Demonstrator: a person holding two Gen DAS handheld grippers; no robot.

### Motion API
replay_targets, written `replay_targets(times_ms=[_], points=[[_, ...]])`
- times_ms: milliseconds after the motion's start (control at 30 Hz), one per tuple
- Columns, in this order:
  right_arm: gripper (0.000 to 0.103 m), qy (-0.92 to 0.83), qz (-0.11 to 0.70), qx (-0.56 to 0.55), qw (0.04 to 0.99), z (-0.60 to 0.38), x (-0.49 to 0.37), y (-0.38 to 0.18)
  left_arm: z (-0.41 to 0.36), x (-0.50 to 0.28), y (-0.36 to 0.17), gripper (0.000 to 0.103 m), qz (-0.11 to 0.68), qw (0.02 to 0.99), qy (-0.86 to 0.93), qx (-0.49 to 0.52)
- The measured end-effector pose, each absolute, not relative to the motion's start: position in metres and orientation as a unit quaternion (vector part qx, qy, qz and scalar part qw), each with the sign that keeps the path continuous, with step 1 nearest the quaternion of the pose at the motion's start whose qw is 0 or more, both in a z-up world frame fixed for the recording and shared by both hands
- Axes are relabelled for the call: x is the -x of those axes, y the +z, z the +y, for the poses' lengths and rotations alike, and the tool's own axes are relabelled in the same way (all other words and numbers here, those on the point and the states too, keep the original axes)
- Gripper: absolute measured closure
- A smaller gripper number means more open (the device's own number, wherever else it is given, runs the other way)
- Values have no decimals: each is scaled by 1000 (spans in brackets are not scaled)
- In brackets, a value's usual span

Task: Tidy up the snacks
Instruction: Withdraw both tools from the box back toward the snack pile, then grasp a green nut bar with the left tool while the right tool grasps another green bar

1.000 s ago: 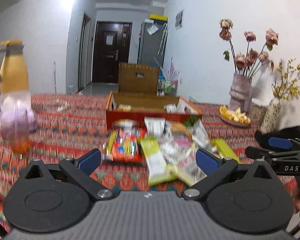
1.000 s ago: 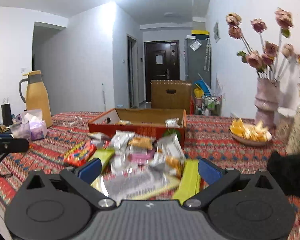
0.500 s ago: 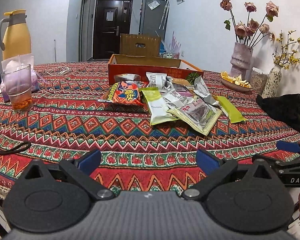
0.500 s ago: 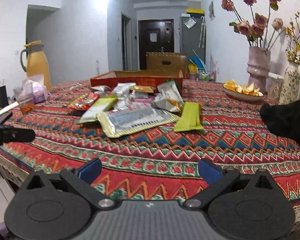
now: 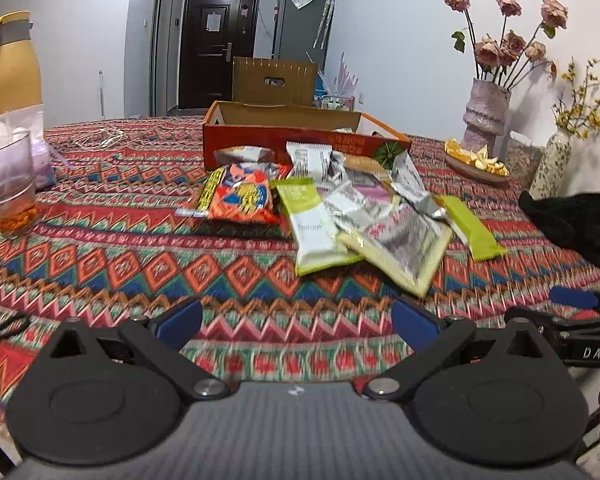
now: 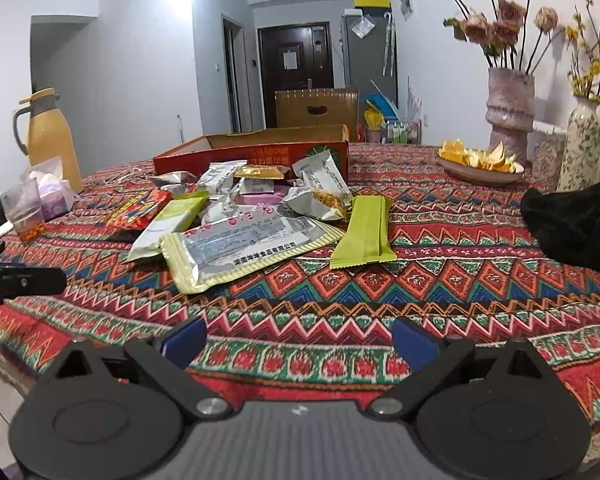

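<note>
Snacks lie in a loose heap on the patterned cloth of the bench [image 5: 100, 264], well ahead of both tongs and just in front of the orange cardboard box [image 5: 300, 140] that, by my reading, is meant to take them. Nearest the cameras, the left tongs [image 5: 296, 322] stand apart with nothing between them, low over the near edge of the cloth; the right tongs [image 6: 300, 340] are also apart and empty, though their jaws have just been closing a little from full width. Neither touches a packet, so sorting looks not yet begun, and the wide stance suits an approach to flat, broad wrappers. Closest in the heap is a large silver packet with pale yellow edges [image 6: 244, 248], overlapped by a white-and-green packet [image 5: 312, 232]; a green stick packet [image 6: 366, 236] lies apart at the right, free and easiest to lift. Behind them sits a red-orange bag [image 5: 240, 196] and several small silver sachets, piled against the box wall. Farther off stand a glass [image 5: 10, 188], a yellow jug [image 6: 50, 140], a dish of orange peel [image 6: 480, 162] and a vase of dried roses [image 6: 510, 112].
</note>
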State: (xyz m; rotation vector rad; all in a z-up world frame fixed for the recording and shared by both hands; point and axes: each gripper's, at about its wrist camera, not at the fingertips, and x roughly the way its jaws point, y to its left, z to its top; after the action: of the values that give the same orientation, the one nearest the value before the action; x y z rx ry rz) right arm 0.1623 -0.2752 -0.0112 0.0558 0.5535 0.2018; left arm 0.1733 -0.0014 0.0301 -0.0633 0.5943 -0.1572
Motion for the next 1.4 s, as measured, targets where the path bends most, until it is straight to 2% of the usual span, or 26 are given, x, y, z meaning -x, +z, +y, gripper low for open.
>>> replay_targets(times_ms=[100,233,333,600,667,733,767,1033,1400], points=[[20,98,275,-30,956,-280,-179,-10,-7,-200,33,6,298,950,-86,41],[25,88,279,-33,956,-289,-208,-7,-17,-239,32,23,315,944,-87,44],[35,79,285,-37,954,-295,-232,-8,-26,-267,31,25,323,941,-97,40],[46,66,300,-36,951,-304,-297,-10,-39,-332,13,32,371,922,-102,38],[49,68,301,-37,951,-306,-312,-10,-39,-344,7,38,387,915,-101,44],[55,71,308,-37,948,-308,-328,-13,-40,-348,6,56,380,920,-92,37],[56,71,313,-37,946,-308,-334,-15,-40,-350,6,60,378,921,-88,32],[68,72,316,-33,945,-306,-343,-19,-35,-348,8,65,384,918,-92,41],[69,77,304,-44,949,-309,-291,-7,-22,-291,38,65,356,929,-90,53]])
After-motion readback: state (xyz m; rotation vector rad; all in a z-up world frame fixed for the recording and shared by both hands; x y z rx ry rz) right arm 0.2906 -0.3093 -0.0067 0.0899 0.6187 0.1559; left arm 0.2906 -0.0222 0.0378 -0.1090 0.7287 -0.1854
